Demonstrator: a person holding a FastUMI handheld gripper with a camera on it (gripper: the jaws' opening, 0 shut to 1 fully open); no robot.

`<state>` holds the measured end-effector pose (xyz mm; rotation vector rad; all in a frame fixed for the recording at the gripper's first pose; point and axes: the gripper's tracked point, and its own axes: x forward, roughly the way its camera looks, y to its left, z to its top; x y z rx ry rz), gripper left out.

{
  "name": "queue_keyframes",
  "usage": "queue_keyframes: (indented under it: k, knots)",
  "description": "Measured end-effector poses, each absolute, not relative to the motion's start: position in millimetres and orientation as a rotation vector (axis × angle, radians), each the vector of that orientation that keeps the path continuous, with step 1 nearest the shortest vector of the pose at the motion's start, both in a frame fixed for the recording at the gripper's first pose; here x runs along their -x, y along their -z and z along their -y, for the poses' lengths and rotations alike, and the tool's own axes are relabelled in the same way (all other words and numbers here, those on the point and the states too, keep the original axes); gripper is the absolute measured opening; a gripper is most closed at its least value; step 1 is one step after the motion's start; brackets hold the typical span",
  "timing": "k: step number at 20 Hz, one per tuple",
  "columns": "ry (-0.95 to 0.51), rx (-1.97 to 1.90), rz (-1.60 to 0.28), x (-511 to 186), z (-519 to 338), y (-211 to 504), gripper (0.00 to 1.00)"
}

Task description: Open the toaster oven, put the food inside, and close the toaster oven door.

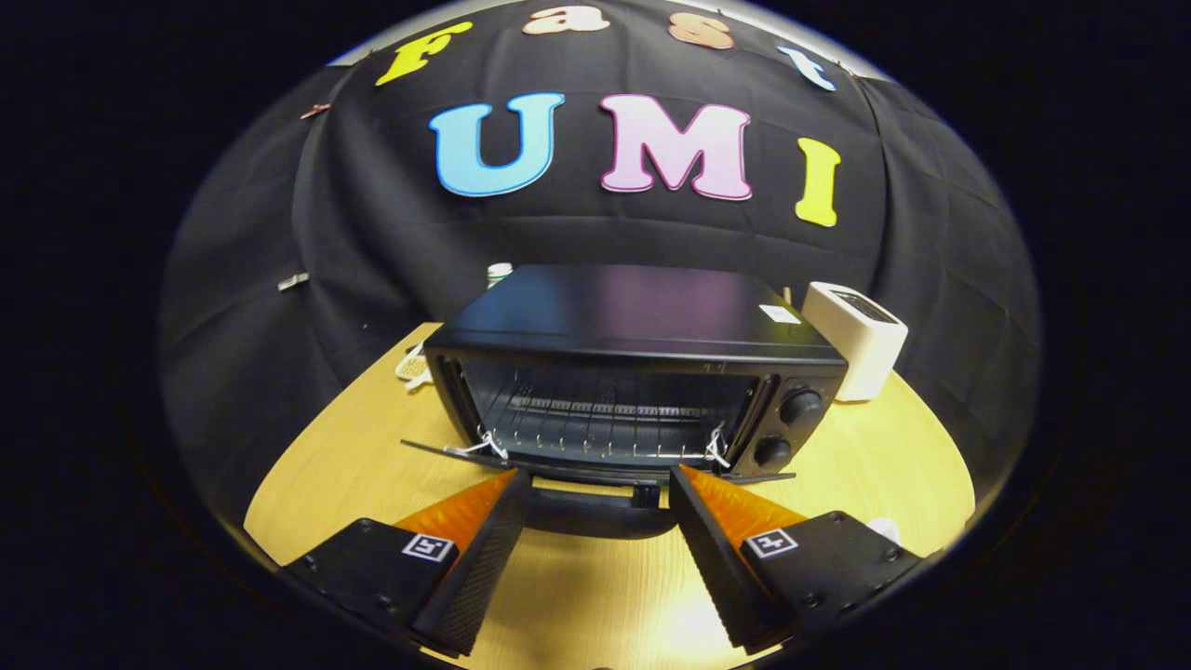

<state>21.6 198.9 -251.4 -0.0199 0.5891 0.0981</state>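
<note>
Two fingers of the gripper point(600, 484) stand apart and empty, their tips at the lowered door point(595, 462) of the oven point(642, 372) just ahead. Food is not seen; fetching it likely comes next, leaving the door flat.

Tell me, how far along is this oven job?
The toaster oven already stands open: its door is folded down flat, showing a bare wire rack inside. The hand-held gripper is open and holds nothing, its fingertips just short of the door's front edge, the handle between them. Still left: putting the food inside and closing the door.
</note>
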Motion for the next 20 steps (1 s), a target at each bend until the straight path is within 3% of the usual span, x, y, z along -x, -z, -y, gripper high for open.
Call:
queue_keyframes:
  k: [3,10,20]
  knots:
    - [-0.123,0.037,-0.607,-2,-197,265,0.99]
    - [-0.100,-0.065,-0.882,45,-184,341,0.99]
    - [-0.225,-0.018,-0.796,58,-154,278,0.98]
